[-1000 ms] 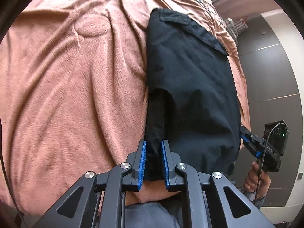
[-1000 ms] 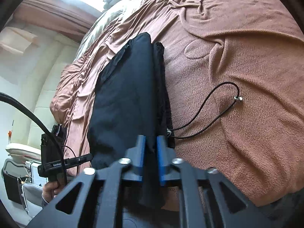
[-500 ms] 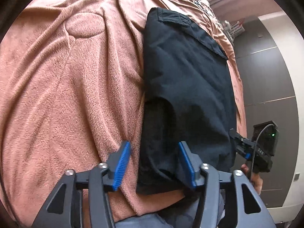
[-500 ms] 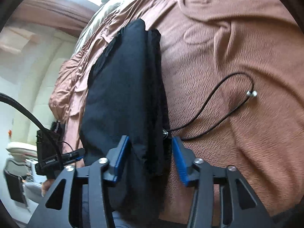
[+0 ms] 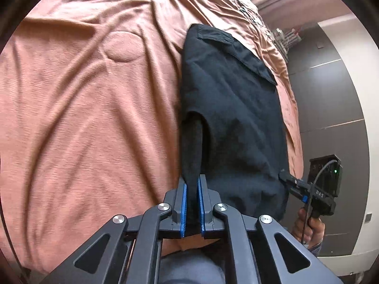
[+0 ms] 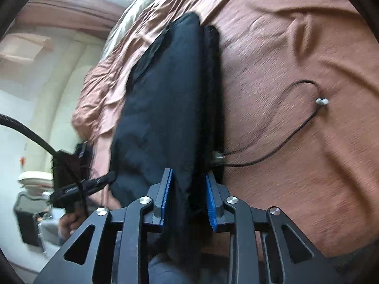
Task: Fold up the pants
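Both tongs set at the near end of the black pants, presumably to lift that end for another fold. Lay lengthwise up the middle of the frame on the brown bedspread, already narrowed to a long strip. Left tongs, bottom centre, just closed and pinched tight on a thin fold at the pants' left edge. Right tongs, bottom centre, also just closing, straddled a thicker bunch, pads seemingly pressing it. Drawstring trailed off to the right, clear of both grips.
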Demonstrator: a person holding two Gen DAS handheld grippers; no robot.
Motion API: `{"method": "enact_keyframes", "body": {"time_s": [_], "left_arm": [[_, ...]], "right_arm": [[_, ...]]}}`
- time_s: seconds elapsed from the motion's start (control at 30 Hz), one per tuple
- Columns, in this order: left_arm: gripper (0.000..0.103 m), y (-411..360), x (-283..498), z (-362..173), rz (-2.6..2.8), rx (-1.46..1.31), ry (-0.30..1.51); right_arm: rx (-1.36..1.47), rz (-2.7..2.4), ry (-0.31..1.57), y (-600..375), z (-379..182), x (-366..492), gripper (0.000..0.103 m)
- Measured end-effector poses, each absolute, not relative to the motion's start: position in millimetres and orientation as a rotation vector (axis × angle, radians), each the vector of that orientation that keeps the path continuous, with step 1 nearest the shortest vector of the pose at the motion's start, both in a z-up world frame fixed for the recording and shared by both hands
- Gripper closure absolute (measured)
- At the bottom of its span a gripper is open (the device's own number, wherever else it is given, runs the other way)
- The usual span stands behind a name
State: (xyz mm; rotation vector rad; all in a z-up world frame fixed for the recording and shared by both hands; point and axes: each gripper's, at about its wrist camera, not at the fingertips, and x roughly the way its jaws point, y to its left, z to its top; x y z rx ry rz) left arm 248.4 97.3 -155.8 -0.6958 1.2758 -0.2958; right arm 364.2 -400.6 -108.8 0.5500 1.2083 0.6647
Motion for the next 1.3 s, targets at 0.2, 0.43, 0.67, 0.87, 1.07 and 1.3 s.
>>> {"method": "enact_keyframes", "body": {"time_s": [0.2,0.43,0.67,0.87,1.07,1.3], "left_arm": [[0.093,114.8,242.0,-160.0,-0.271,-0.689,1.301],[0.044,125.5,255.1,-144.6,-0.246,-0.673,1.245],[0.044,129.9,283.7,-144.7,-0.269,-0.713,1.197],[0.045,126.2,314.3,-157.6,-0.291,-0.734,1.198],[0.045,122.3,341.3,-173.2,-0.312,-0.746,1.217],[0.046,116.2,364.6,-181.7,-0.341,-0.749,1.219]], "right_arm": [[0.549,0.698,1.257,-390.9,-117.1,371.4,0.077],[0.568,0.661,1.162,-410.3,-102.6,396.9,0.049],[0.638,0.675,1.171,-401.9,-124.0,436.9,0.049],[0.656,0.685,1.210,-386.6,-146.3,458.2,0.049],[0.683,0.721,1.218,-380.1,-155.2,478.4,0.049],[0.677,0.762,1.230,-374.0,-162.7,497.5,0.049]]}}
